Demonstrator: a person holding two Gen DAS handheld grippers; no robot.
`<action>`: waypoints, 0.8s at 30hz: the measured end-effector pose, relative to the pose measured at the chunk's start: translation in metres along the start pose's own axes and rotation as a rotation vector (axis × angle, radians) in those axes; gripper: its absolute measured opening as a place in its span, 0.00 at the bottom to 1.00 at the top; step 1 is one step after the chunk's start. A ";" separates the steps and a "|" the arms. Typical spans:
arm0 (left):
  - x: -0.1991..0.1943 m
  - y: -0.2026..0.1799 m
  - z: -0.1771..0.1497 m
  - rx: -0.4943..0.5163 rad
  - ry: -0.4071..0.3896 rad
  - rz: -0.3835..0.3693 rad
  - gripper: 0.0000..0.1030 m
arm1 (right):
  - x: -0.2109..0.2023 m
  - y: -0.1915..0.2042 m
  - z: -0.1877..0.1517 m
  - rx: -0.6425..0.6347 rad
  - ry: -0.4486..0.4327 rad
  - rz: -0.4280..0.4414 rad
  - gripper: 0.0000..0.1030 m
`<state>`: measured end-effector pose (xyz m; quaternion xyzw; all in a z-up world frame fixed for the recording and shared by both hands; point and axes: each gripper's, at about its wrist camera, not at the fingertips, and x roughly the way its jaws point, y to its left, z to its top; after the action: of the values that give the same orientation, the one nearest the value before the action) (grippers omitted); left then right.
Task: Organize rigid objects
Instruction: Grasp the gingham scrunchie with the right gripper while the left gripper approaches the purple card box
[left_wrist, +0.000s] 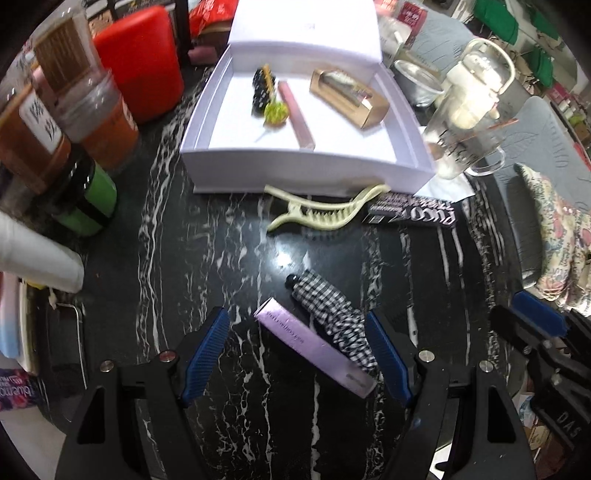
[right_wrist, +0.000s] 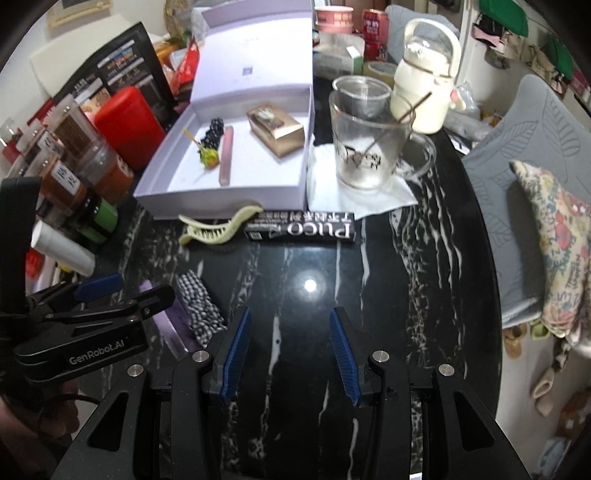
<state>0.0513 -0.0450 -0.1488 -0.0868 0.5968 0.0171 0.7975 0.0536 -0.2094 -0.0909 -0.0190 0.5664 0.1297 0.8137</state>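
Note:
My left gripper (left_wrist: 295, 354) is open, its fingers either side of a lilac slim box (left_wrist: 314, 347) and a black-and-white checked hair tie (left_wrist: 332, 314) on the black marble table (left_wrist: 221, 258). An open white box (left_wrist: 295, 173) behind holds a gold box (left_wrist: 351, 98), a pink tube (left_wrist: 295, 114), a black bead piece (left_wrist: 263, 88) and a green lollipop (left_wrist: 275, 112). A cream hair claw (left_wrist: 321, 214) and a black PUCO box (left_wrist: 413, 214) lie in front of the white box. My right gripper (right_wrist: 290, 350) is open and empty over bare table.
Spice jars (left_wrist: 74, 110), a red container (left_wrist: 140, 62) and a green jar (left_wrist: 88, 206) crowd the left. A glass mug (right_wrist: 365, 147) on a white napkin and a cream kettle (right_wrist: 424, 85) stand at right. A grey chair with a floral cushion (right_wrist: 554, 240) is past the table edge.

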 end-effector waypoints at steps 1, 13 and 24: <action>0.003 0.001 -0.002 -0.004 0.006 0.004 0.74 | 0.002 -0.001 0.000 -0.001 0.003 0.000 0.42; 0.015 0.042 -0.030 -0.105 0.061 0.067 0.74 | 0.024 0.011 0.001 -0.035 0.039 0.030 0.42; 0.011 0.063 -0.043 -0.221 0.050 -0.007 0.74 | 0.046 0.046 0.002 -0.155 0.060 0.112 0.42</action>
<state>0.0055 0.0097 -0.1788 -0.1766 0.6107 0.0779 0.7680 0.0598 -0.1553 -0.1278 -0.0539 0.5790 0.2178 0.7838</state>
